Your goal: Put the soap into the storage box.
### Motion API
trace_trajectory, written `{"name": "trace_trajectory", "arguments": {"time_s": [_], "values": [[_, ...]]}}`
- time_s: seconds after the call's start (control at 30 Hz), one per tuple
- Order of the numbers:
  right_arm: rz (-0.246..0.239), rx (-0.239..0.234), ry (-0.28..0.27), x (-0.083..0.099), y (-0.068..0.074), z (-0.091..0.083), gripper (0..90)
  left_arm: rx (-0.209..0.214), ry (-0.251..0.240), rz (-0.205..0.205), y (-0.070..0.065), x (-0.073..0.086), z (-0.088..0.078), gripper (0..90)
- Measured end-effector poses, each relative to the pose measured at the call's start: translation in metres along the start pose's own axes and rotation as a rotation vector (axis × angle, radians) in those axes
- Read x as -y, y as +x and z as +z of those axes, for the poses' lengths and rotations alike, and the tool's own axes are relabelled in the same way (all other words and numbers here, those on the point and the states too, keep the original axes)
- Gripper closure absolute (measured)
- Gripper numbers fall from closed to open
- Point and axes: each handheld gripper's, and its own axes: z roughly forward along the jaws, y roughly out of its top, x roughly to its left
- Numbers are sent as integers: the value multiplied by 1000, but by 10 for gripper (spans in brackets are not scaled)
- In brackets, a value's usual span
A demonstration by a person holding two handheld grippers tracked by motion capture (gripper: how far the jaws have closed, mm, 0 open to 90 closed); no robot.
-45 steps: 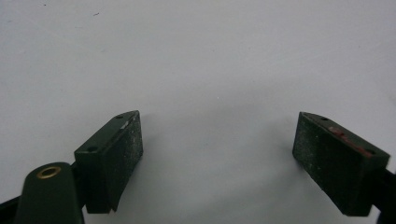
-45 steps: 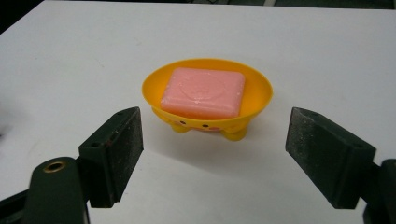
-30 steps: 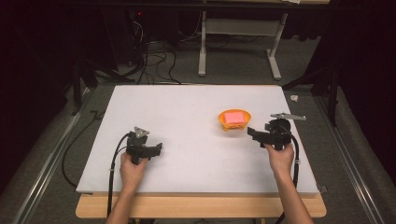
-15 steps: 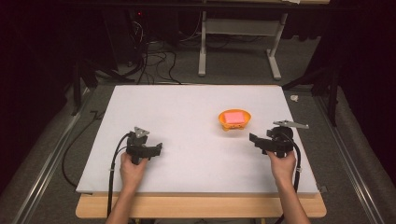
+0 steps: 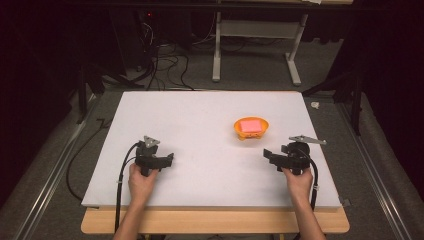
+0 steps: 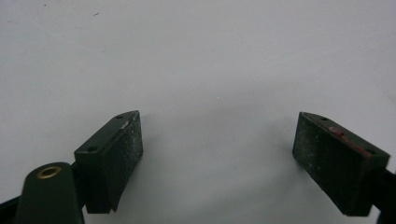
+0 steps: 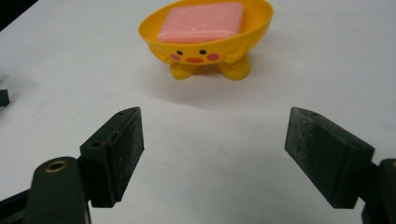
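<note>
An orange-yellow duck-faced soap dish (image 5: 251,128) (image 7: 208,32) stands on its little feet right of the white board's middle, with a pink soap bar (image 5: 250,125) (image 7: 201,22) lying in it. My right gripper (image 5: 267,154) (image 7: 212,156) rests near the board's front right, jaws wide apart with nothing between them, pointing toward the dish, which stands a short way beyond. At the front left, my left gripper (image 5: 170,159) (image 6: 219,158) is open over bare board, holding nothing.
The white board (image 5: 200,120) lies on a wooden table (image 5: 215,222). Cables (image 5: 120,175) trail from each gripper toward the front edge. Behind the board are a dark floor, loose wires and a grey desk frame (image 5: 255,40).
My right gripper has drawn back toward the front right, away from the soap dish. The left gripper has stayed put.
</note>
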Motion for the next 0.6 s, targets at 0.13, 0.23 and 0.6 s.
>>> {"name": "trace_trajectory", "arguments": {"time_s": [0.13,0.23,0.6], "values": [[-2,-2,5,3,1,2,202,0,0,0,0,0,0,166],[-5,-4,7,5,2,4,202,0,0,0,0,0,0,166],[-20,5,26,13,6,13,206,0,0,0,0,0,0,166]]}}
